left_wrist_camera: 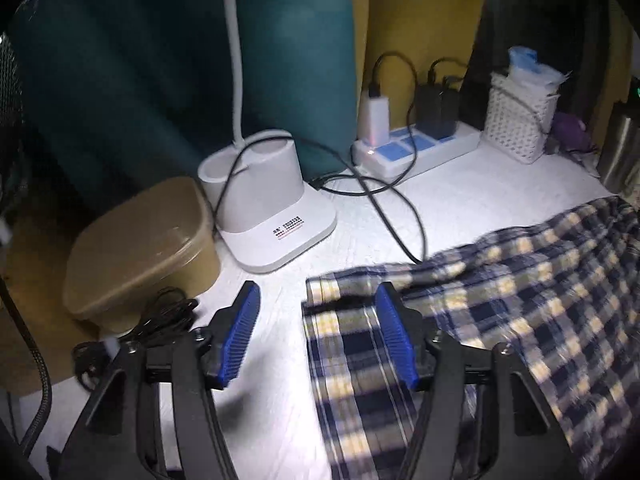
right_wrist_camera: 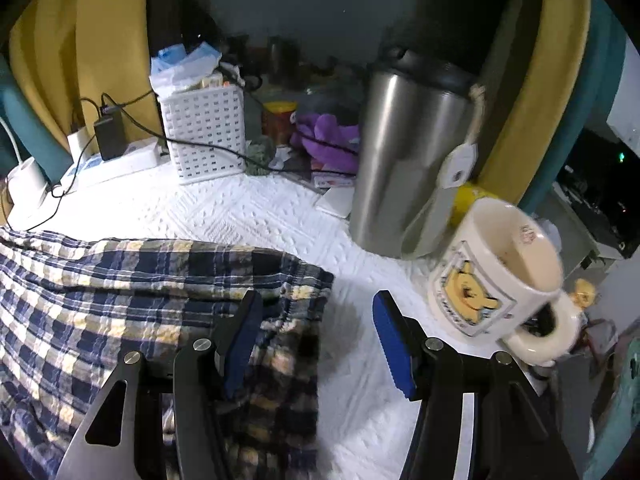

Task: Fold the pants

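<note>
Navy, white and yellow plaid pants lie across the white textured table cover. In the left wrist view their hem end lies at the lower middle. My left gripper is open and empty, its right finger over the hem edge, its left finger over the bare cover. In the right wrist view the pants fill the lower left, with the gathered waistband end near the centre. My right gripper is open and empty, its left finger over the waistband edge, its right finger over the cover.
Left side: a brown lidded container, a white lamp base, a black cable bundle, a power strip. Right side: a steel tumbler, a bear-print mug, a white basket, purple cloth.
</note>
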The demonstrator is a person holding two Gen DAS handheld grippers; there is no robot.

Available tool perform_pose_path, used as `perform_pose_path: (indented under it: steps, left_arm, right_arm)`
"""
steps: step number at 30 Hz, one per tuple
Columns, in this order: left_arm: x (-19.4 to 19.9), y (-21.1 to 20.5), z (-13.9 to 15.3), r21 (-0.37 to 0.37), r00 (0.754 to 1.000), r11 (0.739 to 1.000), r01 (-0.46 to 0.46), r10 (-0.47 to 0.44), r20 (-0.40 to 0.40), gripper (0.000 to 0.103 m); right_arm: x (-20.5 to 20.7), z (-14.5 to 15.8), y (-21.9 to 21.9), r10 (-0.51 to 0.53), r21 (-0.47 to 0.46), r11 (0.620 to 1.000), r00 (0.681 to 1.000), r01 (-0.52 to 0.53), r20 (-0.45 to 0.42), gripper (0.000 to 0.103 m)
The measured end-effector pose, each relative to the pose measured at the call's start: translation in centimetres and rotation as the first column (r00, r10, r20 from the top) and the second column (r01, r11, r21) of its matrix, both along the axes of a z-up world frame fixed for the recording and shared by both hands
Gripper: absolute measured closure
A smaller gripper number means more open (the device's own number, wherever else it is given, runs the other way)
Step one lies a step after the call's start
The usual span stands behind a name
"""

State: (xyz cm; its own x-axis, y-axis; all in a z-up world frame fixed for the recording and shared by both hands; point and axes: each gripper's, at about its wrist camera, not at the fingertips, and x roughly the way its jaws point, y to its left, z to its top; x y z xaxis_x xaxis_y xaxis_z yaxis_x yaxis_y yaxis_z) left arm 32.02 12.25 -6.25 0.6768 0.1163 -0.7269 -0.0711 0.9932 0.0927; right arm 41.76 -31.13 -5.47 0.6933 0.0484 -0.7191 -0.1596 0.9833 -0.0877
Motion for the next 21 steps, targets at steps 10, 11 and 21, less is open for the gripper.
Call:
perform_pose_path:
  steps: [10, 11, 21]
  left_arm:
    - [-9.3, -1.6, 1.4, -0.022, 0.999, 0.999, 0.029, -0.028, 0.017, 0.033]
    - [-10.1, -1.7, 1.3, -0.026, 0.999, 0.999, 0.027, -0.027, 0.022, 0.033]
    - [-16.9, -3.6, -0.8, -0.066, 0.999, 0.997, 0.041, -0.039, 0.02, 0.032]
  right_arm:
    - [-7.7, 2.1, -2.8, -0.02, 0.019, 1.0, 0.999, 0.019, 0.036, 0.04]
    - [-8.5, 2.1, -3.1, -0.022, 0.021, 1.0, 0.999, 0.022, 0.034, 0.04]
    - [-15.9, -0.7, -5.8, -0.026, 0.141, 0.99, 0.999, 0.03, -0.029, 0.04]
